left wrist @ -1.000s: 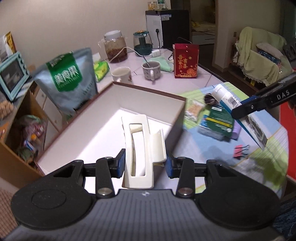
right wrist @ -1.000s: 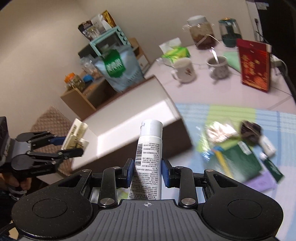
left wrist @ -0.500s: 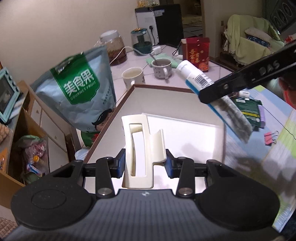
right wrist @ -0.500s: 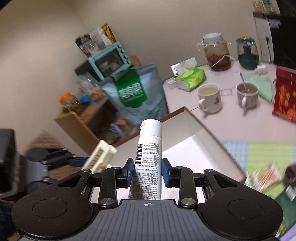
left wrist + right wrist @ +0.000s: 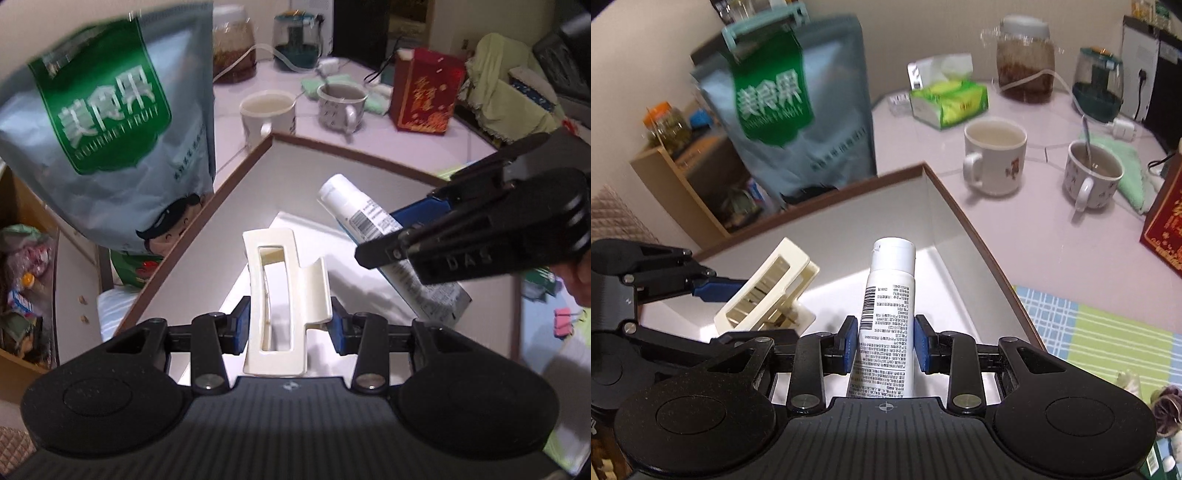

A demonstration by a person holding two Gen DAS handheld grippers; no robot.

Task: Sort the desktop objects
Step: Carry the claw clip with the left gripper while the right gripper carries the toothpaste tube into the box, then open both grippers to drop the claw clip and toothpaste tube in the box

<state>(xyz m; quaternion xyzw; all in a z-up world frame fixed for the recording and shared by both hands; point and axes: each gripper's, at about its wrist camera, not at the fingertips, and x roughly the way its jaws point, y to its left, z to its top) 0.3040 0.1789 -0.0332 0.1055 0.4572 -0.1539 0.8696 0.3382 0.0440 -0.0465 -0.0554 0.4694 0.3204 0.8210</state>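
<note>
1. Left gripper [image 5: 290, 326] clamped on a cream plastic hair claw clip [image 5: 282, 295] — blue pads pressed to its two long sides, clip pointing forward, held above the floor of the open box [image 5: 332, 177].
2. Right gripper [image 5: 884, 345] closed on a white squeeze tube [image 5: 888, 314], gripped across the printed body below the barcode, cap end forward and tilted down into the same box [image 5: 945, 229].
3. Seen from the left wrist: right gripper [image 5: 413, 240] and tube [image 5: 369, 218] just beside the clip, apart from it; whether the tube's tip touched the box floor could not be told.
4. Handling, judged: clip light and rigid but hollow, likely to crack or spring if squeezed hard — flat outer sides the safest hold. Tube light, soft-walled and smooth; a mid-body hold dents it, so firmer purchase near the cap shoulder.
5. Beyond the box on the surface [image 5: 1052, 229]: a grey-green snack pouch [image 5: 107, 122], two mugs [image 5: 993, 160], a red carton [image 5: 424, 96].
6. Judged step: lowering and releasing both items into the box.
</note>
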